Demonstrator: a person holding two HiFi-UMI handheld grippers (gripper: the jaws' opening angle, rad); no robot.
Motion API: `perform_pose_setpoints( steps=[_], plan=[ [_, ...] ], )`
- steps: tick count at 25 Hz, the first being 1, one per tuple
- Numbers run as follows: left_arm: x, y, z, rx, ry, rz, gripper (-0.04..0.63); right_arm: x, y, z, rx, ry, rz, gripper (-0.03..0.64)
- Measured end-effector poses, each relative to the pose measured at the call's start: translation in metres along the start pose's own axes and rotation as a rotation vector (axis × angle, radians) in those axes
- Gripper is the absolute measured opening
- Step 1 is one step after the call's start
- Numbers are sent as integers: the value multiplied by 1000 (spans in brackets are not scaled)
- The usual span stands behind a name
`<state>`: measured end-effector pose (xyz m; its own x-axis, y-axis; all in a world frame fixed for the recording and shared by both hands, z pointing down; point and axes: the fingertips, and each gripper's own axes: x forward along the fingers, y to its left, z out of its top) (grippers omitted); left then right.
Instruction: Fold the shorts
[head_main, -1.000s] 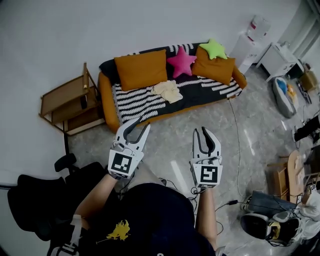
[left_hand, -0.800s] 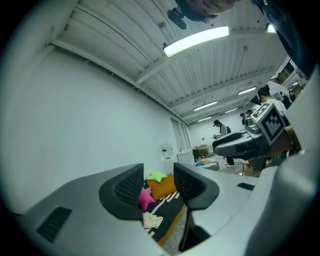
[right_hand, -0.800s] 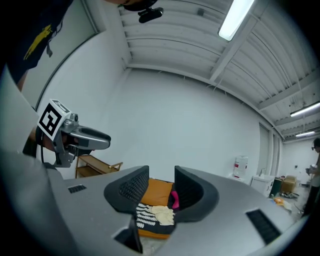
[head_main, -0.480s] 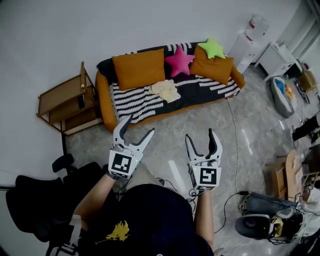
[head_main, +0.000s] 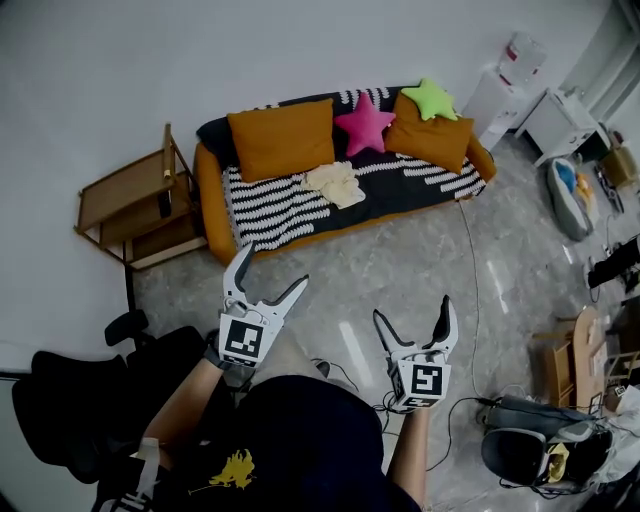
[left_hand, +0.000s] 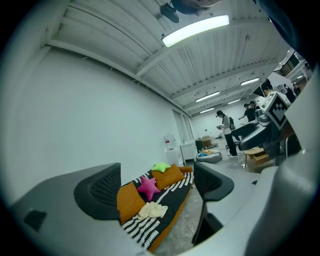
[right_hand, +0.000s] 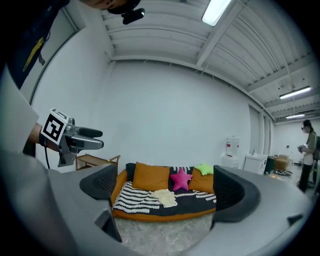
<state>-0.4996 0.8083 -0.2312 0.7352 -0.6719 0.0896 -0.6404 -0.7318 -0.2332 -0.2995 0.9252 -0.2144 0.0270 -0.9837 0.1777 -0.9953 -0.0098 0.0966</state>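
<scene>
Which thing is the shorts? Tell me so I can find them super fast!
Find the orange sofa against the white wall, with its black-and-white striped cover. On the seat, just in front of the pink star cushion, lie the shorts, a crumpled cream heap. They are the only pale, floppy thing there; the neighbours are plump, bright cushions.

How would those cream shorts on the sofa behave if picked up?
The cream shorts lie crumpled in soft folds, so they'd probably hang floppy from one pinch. They look thin, so likely light. On the striped sofa cover a push would probably bunch them.
</scene>
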Motion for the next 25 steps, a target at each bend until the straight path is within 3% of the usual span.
perform_pose_setpoints(
  steps=[6, 10, 14, 20, 25],
  plan=[
    [12, 0, -13, 59, 46, -22, 436, 8, -9, -25, 27, 47, -16, 598],
    [26, 16, -17, 113, -9, -24, 436, 26, 7, -48, 36, 110, 33, 598],
    [47, 45, -23, 66, -4, -10, 436, 60, 14, -49, 31, 148, 50, 598],
    [102, 126, -30, -15, 56, -2, 435, 149, 22, 3, -8, 134, 45, 598],
    [134, 176, -46, -78, 46, -20, 435, 214, 28, 19, -5, 169, 18, 596]
  ],
)
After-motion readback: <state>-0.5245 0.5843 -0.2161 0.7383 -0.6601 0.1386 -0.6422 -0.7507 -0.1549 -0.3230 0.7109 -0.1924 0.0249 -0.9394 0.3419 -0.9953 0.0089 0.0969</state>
